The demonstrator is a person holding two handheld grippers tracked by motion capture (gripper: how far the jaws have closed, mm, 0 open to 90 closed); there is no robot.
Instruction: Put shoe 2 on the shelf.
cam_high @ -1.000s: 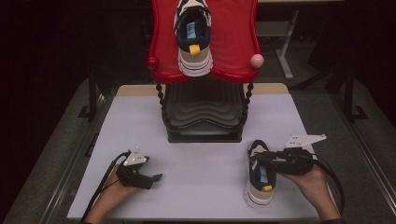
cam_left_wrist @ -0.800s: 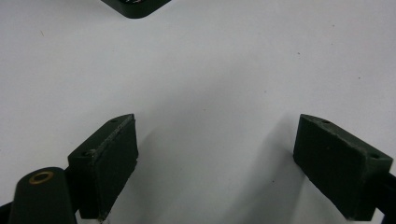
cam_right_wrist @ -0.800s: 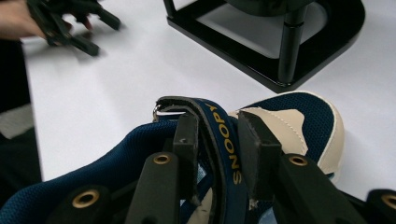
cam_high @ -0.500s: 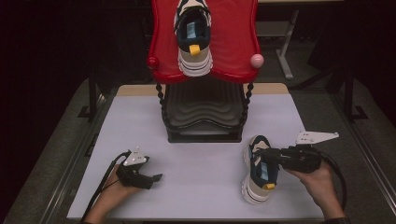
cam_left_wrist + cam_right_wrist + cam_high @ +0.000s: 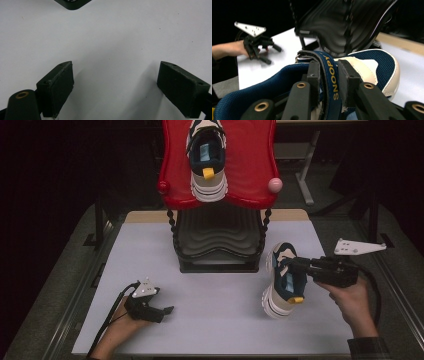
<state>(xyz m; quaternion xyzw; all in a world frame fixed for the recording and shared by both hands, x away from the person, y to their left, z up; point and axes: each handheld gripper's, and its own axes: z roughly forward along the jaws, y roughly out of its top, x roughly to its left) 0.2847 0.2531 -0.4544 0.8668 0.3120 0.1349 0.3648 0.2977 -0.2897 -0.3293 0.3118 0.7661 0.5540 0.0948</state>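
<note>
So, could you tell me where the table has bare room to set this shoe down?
Bare white tabletop lies between the left gripper and the shoe that the right gripper clamps by its strap. Another free patch is left of the black rack. It is crowded against the rack's base.

My right gripper sat across the shoe; the rack stood beyond it, my left gripper far off leftward.

"SNOOPY" in yellow letters runs along the navy strap of the shoe
</note>
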